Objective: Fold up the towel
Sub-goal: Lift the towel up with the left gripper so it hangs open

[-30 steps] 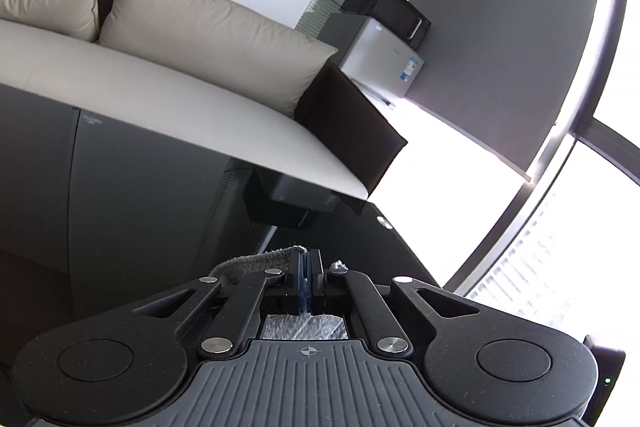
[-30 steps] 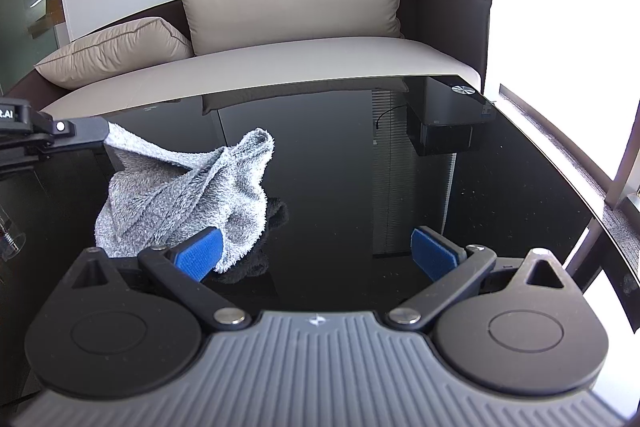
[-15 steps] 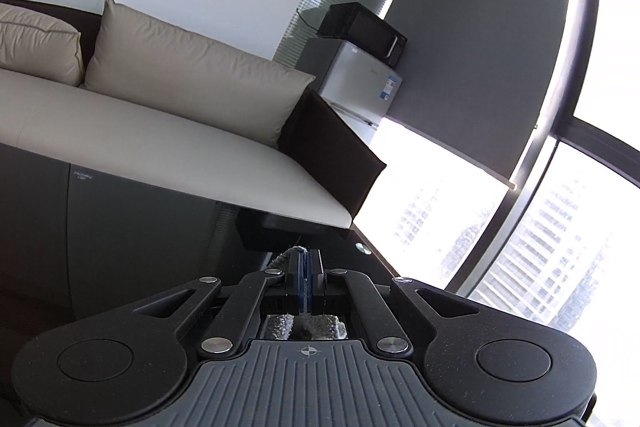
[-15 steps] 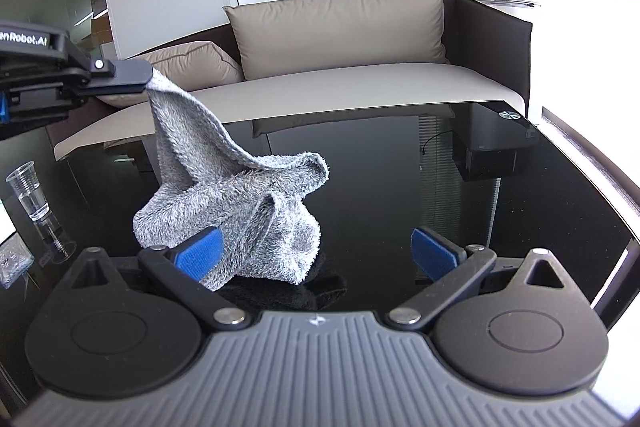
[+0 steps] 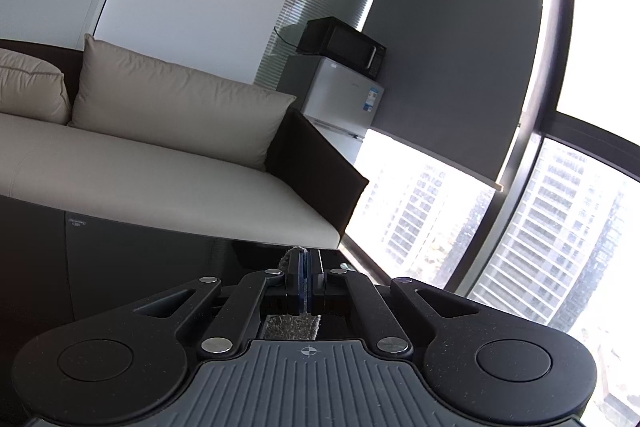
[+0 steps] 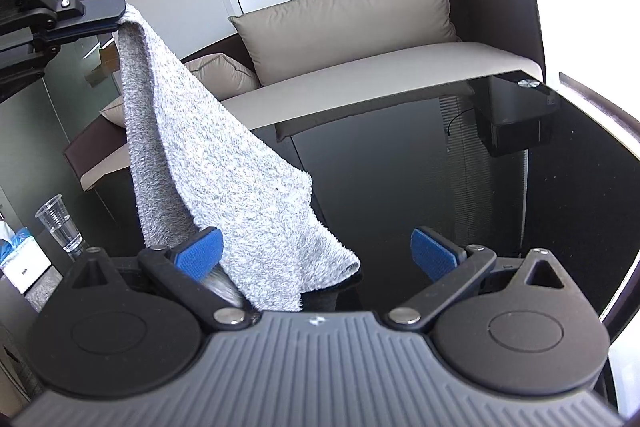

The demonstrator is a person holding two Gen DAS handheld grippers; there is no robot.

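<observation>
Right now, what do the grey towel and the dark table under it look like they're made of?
Towel: looks like terry or microfibre cloth, mottled grey with a fuzzy looped nap; it drapes limply from the left gripper, so soft and light.

Table: probably black glass or a high-gloss lacquered top; it mirrors the sofa edge and window blinds sharply. Which of the two, the look leaves open.

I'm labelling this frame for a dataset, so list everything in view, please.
towel: one, grey, hanging from the left tool over the table
table: one, glossy black
sofa: one, beige seat, dark frame, behind the table
cushions: two, beige, on the sofa
fridge: one, white, beside the sofa
microwave: one, black, on the fridge
plastic cup: one, clear, left
left tool: shut on a towel corner
right tool: open, blue pads
</observation>
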